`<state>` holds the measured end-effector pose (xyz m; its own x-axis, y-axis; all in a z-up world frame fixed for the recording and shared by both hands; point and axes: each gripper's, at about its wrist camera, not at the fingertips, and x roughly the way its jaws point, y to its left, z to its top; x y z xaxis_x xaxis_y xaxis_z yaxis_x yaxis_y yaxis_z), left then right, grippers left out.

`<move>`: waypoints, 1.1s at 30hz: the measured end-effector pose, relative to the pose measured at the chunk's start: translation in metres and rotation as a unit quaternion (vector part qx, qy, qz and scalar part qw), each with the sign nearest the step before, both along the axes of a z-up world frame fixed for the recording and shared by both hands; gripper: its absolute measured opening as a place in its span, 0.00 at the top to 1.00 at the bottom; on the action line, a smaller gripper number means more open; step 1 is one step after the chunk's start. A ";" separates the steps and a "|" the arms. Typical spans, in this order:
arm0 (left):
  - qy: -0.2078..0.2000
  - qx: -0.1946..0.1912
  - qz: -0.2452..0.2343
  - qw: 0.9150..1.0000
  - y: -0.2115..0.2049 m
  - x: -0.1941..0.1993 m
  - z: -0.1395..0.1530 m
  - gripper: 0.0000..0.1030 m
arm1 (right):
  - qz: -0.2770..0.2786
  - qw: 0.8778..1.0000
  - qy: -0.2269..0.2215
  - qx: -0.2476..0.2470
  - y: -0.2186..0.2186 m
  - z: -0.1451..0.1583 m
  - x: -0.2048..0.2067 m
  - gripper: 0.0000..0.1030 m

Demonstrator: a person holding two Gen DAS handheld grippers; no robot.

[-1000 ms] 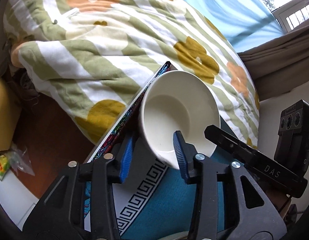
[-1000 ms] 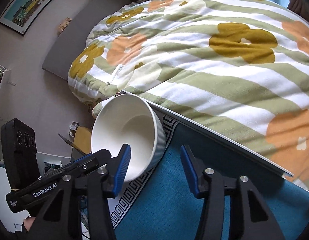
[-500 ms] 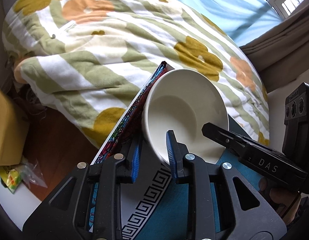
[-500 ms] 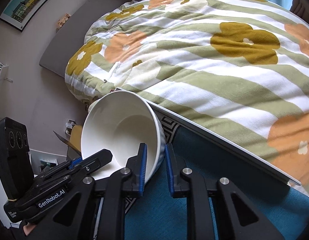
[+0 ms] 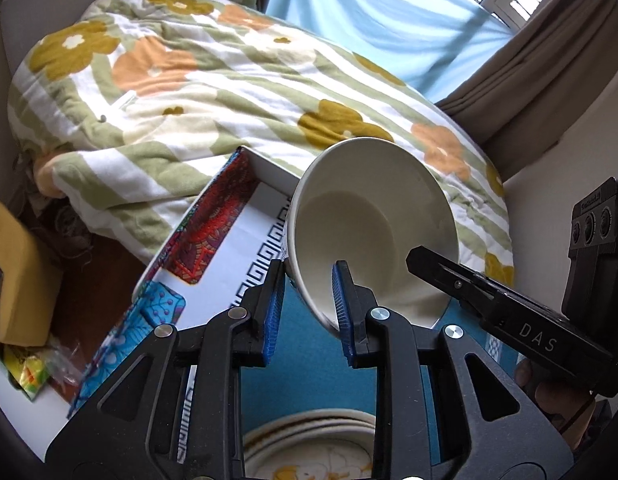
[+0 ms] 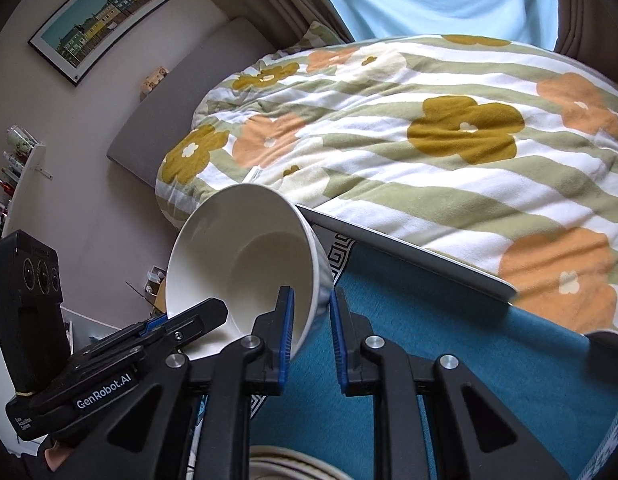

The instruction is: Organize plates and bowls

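A bed with a flowered quilt [image 5: 237, 92] fills the room behind the tabletop [image 5: 309, 368], which has a teal cloth with a white key-pattern border. The bowl [image 5: 373, 224] is the landmark here. It is white, glazed, and it hangs tilted in the air above the cloth, with its mouth turned toward both cameras.

The left hand-held gripper [image 5: 305, 312] has closed almost fully on the near rim of the bowl, one pad inside and one pad outside the wall. The right hand-held gripper [image 6: 311, 332] is closed the same way on the rim at the bowl's other side, and its jaws stand nearly together with only the thin wall between them. So the bowl is carried by two pinches on its rim.

Below the bowl, at the near edge of the cloth, lies a stack of plates [image 5: 309, 448] with yellow marks.

I think the bowl is stiff, rather heavy for its size, and smooth, so it may slip or turn in the pads. It is also fragile. The rim seems the only good place to hold it, with both grips kept level.
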<state>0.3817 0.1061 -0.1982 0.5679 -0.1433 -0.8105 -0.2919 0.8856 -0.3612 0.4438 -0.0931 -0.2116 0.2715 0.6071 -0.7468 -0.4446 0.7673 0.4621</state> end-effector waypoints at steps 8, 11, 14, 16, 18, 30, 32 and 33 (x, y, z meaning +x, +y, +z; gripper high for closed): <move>-0.042 0.004 -0.049 0.998 -0.097 -0.062 0.058 0.79 | -0.046 0.998 -0.044 -0.001 -0.093 0.059 -0.080 0.84; -0.054 0.002 -0.072 0.996 -0.138 -0.084 0.069 0.79 | -0.067 0.996 -0.058 -0.008 -0.132 0.070 -0.111 0.84; -0.061 -0.003 -0.097 0.993 -0.181 -0.103 0.074 0.79 | -0.091 0.994 -0.063 -0.014 -0.173 0.075 -0.140 0.84; -0.061 -0.008 -0.115 0.991 -0.209 -0.116 0.073 0.79 | -0.109 0.992 -0.065 -0.017 -0.200 0.076 -0.158 0.84; -0.060 -0.013 -0.133 0.989 -0.236 -0.129 0.072 0.79 | -0.127 0.990 -0.063 -0.017 -0.227 0.074 -0.175 0.84; -0.006 -0.017 -0.211 0.977 -0.352 -0.167 0.026 0.79 | -0.198 0.979 -0.019 -0.031 -0.335 0.031 -0.240 0.84; 0.013 -0.012 -0.217 0.976 -0.363 -0.168 0.012 0.79 | -0.203 0.979 -0.004 -0.031 -0.343 0.016 -0.243 0.84; 0.021 -0.009 -0.221 0.975 -0.368 -0.168 0.006 0.79 | -0.206 0.978 0.003 -0.033 -0.346 0.009 -0.244 0.84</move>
<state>0.2140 -0.2620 -0.1921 0.4138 -0.3809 -0.8269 0.1012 0.9219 -0.3740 0.1999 -0.4394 -0.2029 0.4783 0.3981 -0.7828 -0.0888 0.9087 0.4079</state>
